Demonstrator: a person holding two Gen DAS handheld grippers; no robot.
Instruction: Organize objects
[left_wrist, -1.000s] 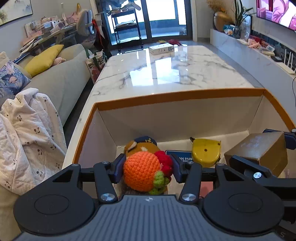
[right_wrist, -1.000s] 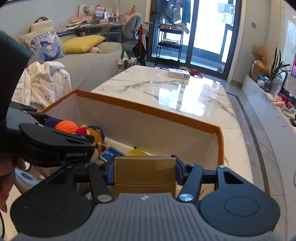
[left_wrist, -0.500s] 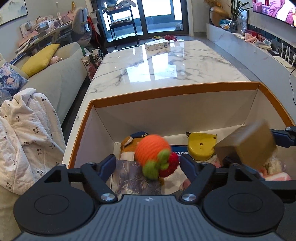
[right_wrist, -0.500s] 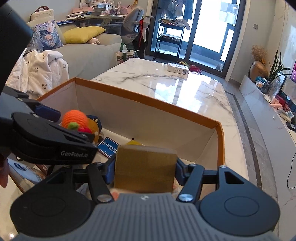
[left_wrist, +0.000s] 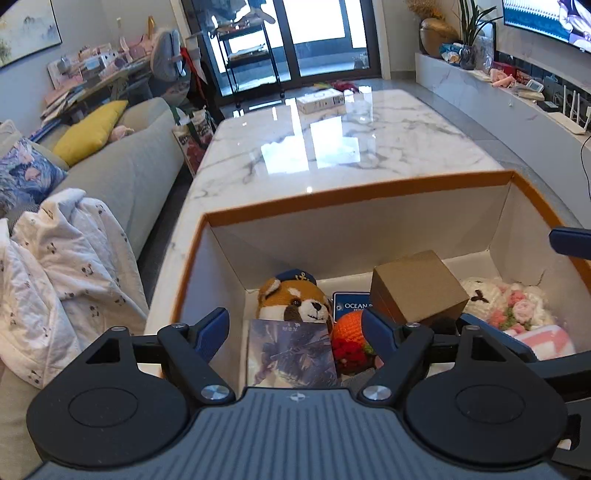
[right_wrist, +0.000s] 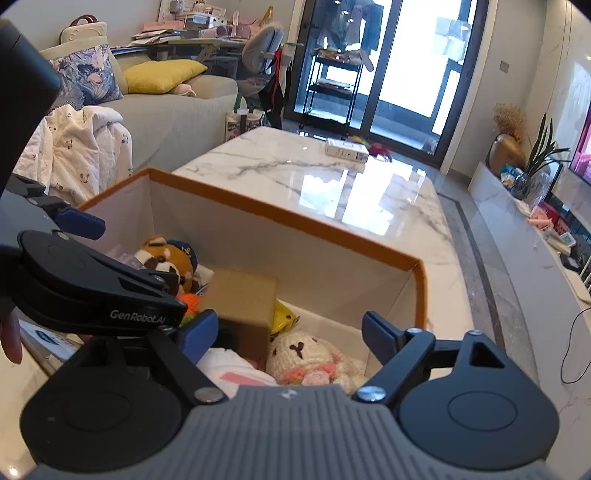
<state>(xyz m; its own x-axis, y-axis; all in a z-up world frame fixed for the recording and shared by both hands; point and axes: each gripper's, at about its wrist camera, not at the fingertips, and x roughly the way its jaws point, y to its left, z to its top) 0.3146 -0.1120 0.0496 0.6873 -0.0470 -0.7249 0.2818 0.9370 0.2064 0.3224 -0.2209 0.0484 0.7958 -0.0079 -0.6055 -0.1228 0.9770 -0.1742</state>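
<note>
A white storage box with an orange rim (left_wrist: 354, 192) (right_wrist: 280, 218) stands on the marble table. Inside lie an orange crochet toy (left_wrist: 349, 326) (right_wrist: 190, 301), a brown cardboard box (left_wrist: 417, 288) (right_wrist: 242, 301), a red panda plush (left_wrist: 295, 301) (right_wrist: 166, 258), a booklet (left_wrist: 290, 350), a blue card (left_wrist: 351, 304), a yellow object (right_wrist: 282, 317) and a white crochet bunny (left_wrist: 506, 301) (right_wrist: 310, 354). My left gripper (left_wrist: 295, 332) is open and empty above the box's left part. My right gripper (right_wrist: 286, 332) is open and empty above its right part.
A white carton (left_wrist: 319, 100) (right_wrist: 346, 148) lies at the table's far end. A grey sofa (left_wrist: 110, 177) with a blanket (left_wrist: 62, 266) runs along the left. A low TV shelf (left_wrist: 517, 110) runs along the right.
Both grippers opened. The orange crochet toy dropped from the left gripper into the box and the brown cardboard box dropped from the right. Both grippers rose and drew back.
</note>
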